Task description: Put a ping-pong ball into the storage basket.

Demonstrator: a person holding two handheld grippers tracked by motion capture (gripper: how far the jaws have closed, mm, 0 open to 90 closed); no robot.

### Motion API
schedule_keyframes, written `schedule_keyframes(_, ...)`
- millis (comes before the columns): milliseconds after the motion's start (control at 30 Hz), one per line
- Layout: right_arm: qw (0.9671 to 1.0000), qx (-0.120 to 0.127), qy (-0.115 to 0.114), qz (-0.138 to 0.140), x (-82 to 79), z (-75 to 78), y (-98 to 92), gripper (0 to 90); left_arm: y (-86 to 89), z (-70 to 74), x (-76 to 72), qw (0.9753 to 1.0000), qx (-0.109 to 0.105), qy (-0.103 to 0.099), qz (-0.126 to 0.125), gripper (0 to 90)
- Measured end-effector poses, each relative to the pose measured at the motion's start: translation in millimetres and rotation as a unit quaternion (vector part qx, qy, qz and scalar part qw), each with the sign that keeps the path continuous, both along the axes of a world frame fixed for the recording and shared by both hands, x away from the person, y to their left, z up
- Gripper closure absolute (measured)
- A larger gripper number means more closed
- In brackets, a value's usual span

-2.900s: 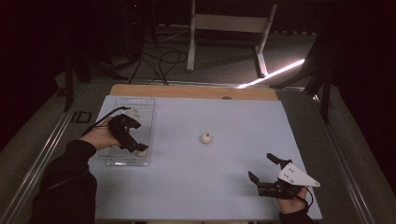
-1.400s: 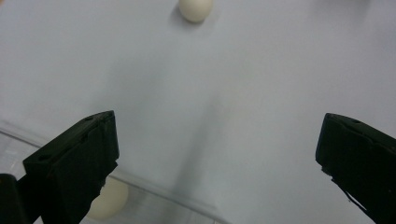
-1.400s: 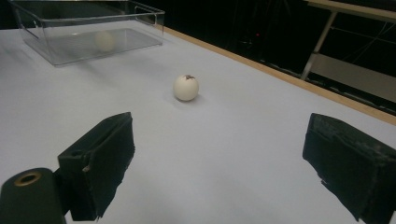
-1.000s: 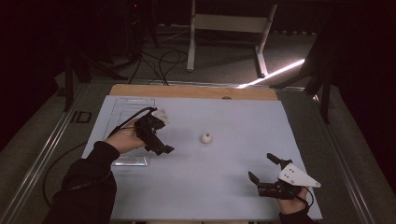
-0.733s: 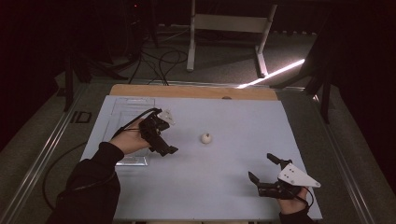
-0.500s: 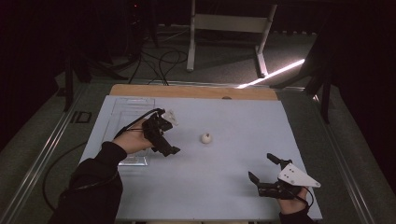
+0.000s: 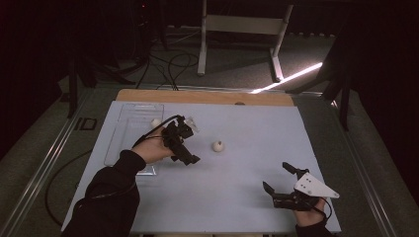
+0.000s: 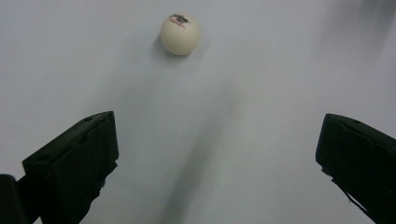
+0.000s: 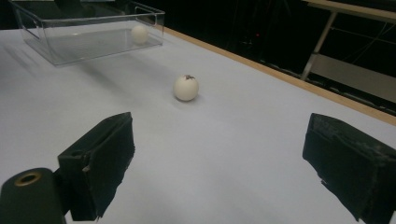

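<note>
Ball [image 7: 217, 146] on white mat, right of clear tray [image 7: 132, 129] holding second ball [image 7: 156, 122]. Likely light, hard, smooth, rolls easily; pinch across middle. Your left gripper [image 7: 190, 159] spread wide, beside ball; right gripper [image 7: 277, 180] spread, well apart.

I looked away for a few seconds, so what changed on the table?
The left gripper moved from over the clear tray rightward toward the loose ball, jaws open, holding nothing. The right gripper, that ball and the ball in the tray stayed put.
</note>
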State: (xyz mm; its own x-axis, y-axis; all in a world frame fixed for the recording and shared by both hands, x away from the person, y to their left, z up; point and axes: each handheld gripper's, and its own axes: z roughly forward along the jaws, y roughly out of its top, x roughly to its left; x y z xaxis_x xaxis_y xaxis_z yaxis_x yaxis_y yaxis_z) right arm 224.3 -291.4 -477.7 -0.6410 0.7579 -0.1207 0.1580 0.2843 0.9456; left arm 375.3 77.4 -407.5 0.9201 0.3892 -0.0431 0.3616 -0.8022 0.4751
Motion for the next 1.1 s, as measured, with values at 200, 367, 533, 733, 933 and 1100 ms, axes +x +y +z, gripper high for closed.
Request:
schedule_keyframes(200,1.0000,-0.001,0.000,0.001,0.1,-0.1,0.5,9.2,-11.1,-4.6,-0.1,0.9997,0.022,-0.004,0.007,0.3)
schedule_keyframes(367,1.0000,0.000,0.001,0.001,0.0,-0.1,0.3,9.1,-19.4,-8.4,1.2,0.9995,0.030,0.003,0.011,0.3)
schedule_keyframes(533,1.0000,0.000,0.001,0.001,0.0,-0.3,0.5,9.2,-26.1,-8.4,5.6,0.9992,0.022,0.006,0.033,0.4)
schedule_keyframes(733,1.0000,-0.001,0.001,0.001,0.2,-0.5,0.6,9.2,-35.0,-8.8,6.4,0.9989,0.017,0.006,0.043,0.4)
schedule_keyframes(933,1.0000,-0.001,0.000,0.001,0.2,-0.6,0.8,9.2,-43.4,-8.0,7.9,0.9984,0.003,0.003,0.056,0.5)
schedule_keyframes(1100,1.0000,0.000,0.001,0.000,0.2,-0.4,0.4,9.2,-51.9,-9.1,7.8,0.9971,-0.012,0.004,0.075,0.5)
